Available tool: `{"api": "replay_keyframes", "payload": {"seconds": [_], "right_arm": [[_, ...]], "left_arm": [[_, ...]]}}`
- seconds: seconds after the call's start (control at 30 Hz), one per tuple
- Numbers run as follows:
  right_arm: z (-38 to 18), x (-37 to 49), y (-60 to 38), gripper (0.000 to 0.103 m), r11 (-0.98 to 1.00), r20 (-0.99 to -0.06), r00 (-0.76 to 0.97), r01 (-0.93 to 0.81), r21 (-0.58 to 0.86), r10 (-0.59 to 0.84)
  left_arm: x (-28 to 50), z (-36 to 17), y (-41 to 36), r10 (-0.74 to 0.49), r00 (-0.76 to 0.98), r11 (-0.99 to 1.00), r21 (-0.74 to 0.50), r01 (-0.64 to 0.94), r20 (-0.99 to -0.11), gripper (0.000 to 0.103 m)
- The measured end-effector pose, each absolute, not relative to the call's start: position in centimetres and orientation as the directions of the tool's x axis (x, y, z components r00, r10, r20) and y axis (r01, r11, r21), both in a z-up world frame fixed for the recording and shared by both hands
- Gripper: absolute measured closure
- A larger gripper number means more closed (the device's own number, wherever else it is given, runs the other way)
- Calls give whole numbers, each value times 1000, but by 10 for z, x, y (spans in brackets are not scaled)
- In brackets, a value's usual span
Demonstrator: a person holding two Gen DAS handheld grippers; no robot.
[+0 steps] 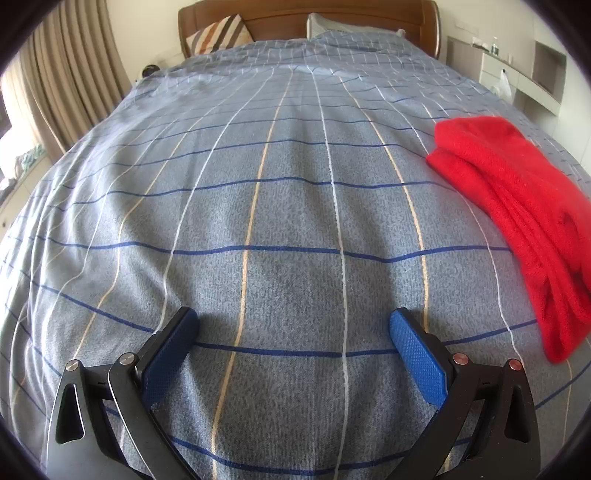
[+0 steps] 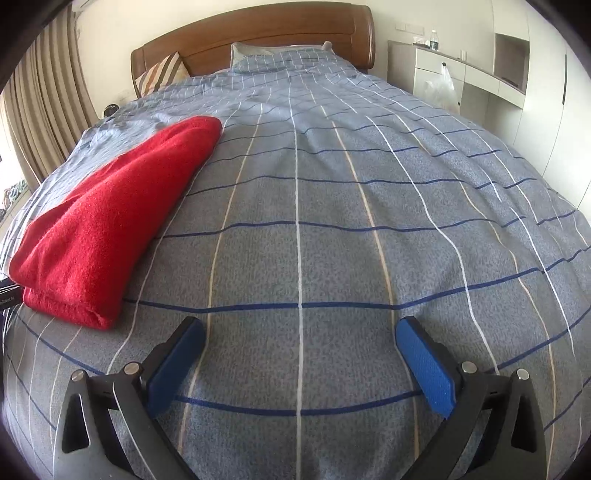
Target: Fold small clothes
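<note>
Nearest, the left gripper hangs over the checked bedspread with its blue pads wide apart and nothing between them. The right gripper is just as wide apart and empty, above bare bedspread.

Between the two lies the red knitted garment, already folded into a thick narrow bundle, resting flat on the bed and touched by neither gripper. In the left view its layered edges face the camera.

The risk I see: the bedspread is soft and loose, so a low pinch at the bundle could catch the cover with the knit, or grab only the top layer and pull the fold open.

Further off, a striped cushion and a pillow lean at the wooden headboard. Curtains hang left; a white cabinet with a plastic bag stands right. Nothing blocks the way to the garment.
</note>
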State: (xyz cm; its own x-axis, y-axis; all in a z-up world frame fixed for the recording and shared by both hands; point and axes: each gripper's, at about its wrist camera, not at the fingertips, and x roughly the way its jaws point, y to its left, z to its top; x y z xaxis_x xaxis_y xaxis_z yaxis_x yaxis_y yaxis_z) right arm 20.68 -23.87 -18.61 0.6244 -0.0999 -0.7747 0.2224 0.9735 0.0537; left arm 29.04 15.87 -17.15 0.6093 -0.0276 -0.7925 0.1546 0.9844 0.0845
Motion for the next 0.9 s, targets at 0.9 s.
{"api": "replay_keyframes", "payload": {"seconds": [0.9], "right_arm": [[-185,204,-237,0,972,-767,631,230,40,-117]], "left_arm": [[290,-172,159,-28,610,984,84,155,-792,0]]}}
